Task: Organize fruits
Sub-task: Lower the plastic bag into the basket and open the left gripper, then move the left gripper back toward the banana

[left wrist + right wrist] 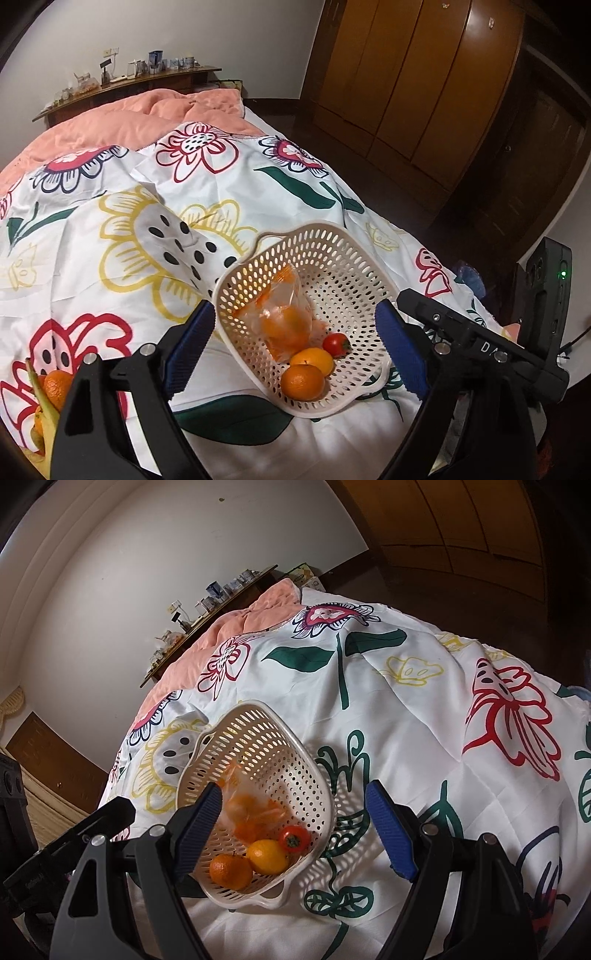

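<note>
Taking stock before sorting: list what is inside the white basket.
Inside the perforated basket: a clear plastic bag of orange fruit, a mandarin, a yellow-orange citrus and a small tomato. The bag blurs its contents, hiding their count.

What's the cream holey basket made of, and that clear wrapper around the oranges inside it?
The cream perforated basket looks like moulded plastic: matte, with uniform punched holes and a smooth rim. The clear wrapper seems to be thin plastic film: crinkled, glossy, orange showing through.

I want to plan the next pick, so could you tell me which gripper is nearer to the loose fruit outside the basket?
Left. The left gripper has the loose fruit beside its left finger; the right gripper faces the basket, fruit out of view.
</note>
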Tool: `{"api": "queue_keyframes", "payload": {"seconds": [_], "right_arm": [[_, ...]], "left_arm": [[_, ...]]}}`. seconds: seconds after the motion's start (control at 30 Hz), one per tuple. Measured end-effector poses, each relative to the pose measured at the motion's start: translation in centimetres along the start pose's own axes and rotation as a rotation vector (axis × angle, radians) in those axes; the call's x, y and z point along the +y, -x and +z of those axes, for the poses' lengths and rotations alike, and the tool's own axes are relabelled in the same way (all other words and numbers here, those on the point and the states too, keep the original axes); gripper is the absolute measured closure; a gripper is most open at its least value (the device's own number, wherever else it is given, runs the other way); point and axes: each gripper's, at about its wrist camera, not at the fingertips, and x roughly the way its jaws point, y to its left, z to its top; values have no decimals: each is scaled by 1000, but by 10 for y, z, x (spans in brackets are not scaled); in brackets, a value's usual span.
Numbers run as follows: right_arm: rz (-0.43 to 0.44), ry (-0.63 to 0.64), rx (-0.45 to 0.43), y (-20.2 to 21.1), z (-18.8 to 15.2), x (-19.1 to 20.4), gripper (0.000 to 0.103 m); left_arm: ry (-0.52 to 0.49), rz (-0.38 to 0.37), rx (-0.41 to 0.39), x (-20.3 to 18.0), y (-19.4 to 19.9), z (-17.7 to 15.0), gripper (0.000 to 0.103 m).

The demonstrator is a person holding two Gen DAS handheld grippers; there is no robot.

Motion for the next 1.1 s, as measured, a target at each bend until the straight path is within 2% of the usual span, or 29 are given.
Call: {"api": "queue_keyframes", "payload": {"seconds": [0.43,0.87,1.1], "right_arm": [[5,10,2,3,-2,8,23],[26,49,4,11,-7,32,23],[37,70,10,13,-11,45,23]], "left_arm": [[6,105,-34,13,32,-8,10],[60,190,-88,56,89,-24,10],[55,288,-112,82,124,-39,10]]}}
